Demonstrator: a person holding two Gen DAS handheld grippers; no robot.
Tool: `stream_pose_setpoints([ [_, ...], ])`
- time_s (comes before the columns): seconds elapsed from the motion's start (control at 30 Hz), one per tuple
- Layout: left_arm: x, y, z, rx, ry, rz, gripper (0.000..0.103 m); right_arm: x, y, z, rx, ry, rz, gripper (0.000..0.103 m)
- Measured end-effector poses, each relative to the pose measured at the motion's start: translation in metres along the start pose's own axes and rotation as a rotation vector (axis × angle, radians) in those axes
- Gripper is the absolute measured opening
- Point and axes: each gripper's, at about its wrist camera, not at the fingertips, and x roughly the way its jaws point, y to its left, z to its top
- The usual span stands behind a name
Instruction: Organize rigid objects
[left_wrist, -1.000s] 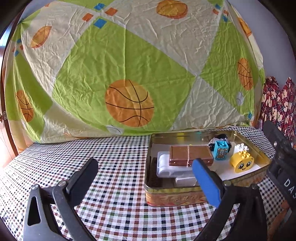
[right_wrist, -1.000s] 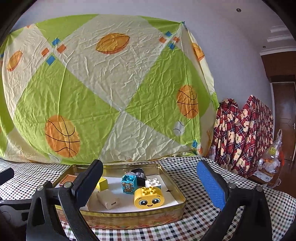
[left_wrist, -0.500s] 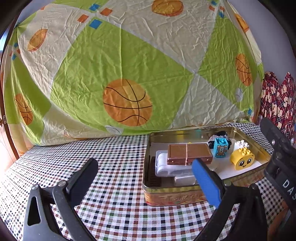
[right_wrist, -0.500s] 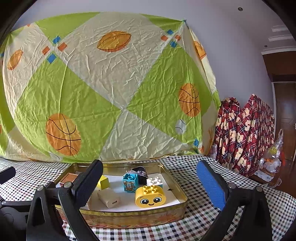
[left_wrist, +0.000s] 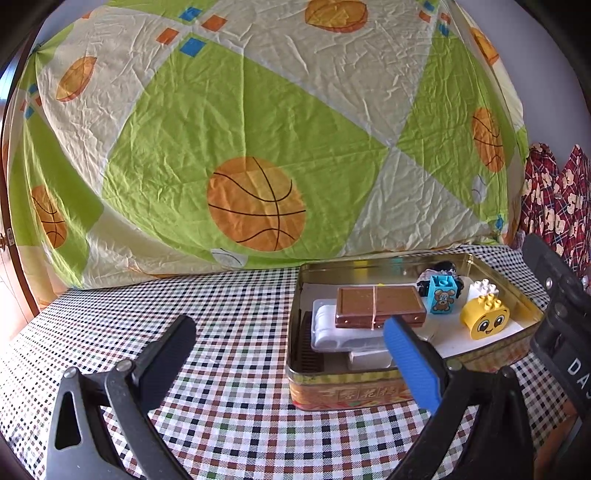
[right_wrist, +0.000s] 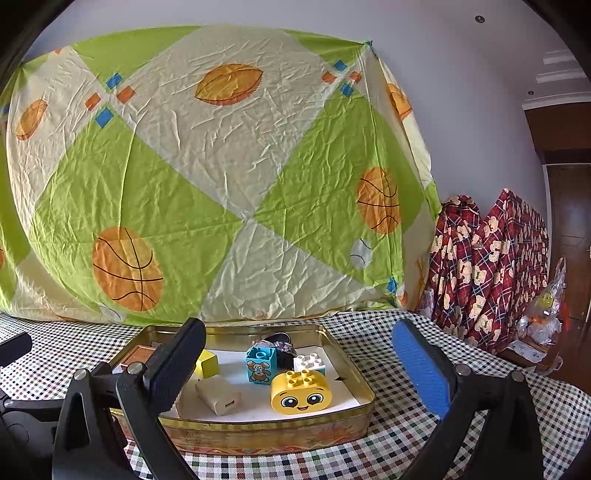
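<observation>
A gold metal tin (left_wrist: 343, 391) (right_wrist: 266, 435) stands on the checkered table. In it lie a brown flat box (left_wrist: 378, 304) on a white case (left_wrist: 340, 332), a blue mouse block (left_wrist: 441, 293) (right_wrist: 260, 363), a white brick (left_wrist: 482, 290) (right_wrist: 310, 363), a yellow smiley block (left_wrist: 484, 319) (right_wrist: 301, 391), a small yellow block (right_wrist: 207, 363), a beige charger (right_wrist: 218, 395) and a dark object (right_wrist: 280, 341). My left gripper (left_wrist: 288, 347) is open and empty, in front of the tin's left side. My right gripper (right_wrist: 299, 354) is open and empty, in front of the tin.
A green and cream sheet with basketballs (left_wrist: 258, 147) (right_wrist: 221, 184) hangs behind the table. Red patterned cloth (right_wrist: 487, 266) stands at the right, beside a plastic bag (right_wrist: 543, 314). The right gripper's body (left_wrist: 561, 325) shows at the left wrist view's right edge.
Both grippers have drawn back and tilted slightly; the tin sits a little lower and farther in both views. Nothing in the tin has moved. Both grippers stay open.
</observation>
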Motion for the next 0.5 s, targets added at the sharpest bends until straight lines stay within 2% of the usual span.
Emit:
stream_pose_setpoints([
  [0.5, 0.0015, 0.0017, 0.0009, -0.006, 0.007, -0.010, 0.103, 0.0032, -0.0001, 0.0006, 0.003, 0.013, -0.001, 0.102],
])
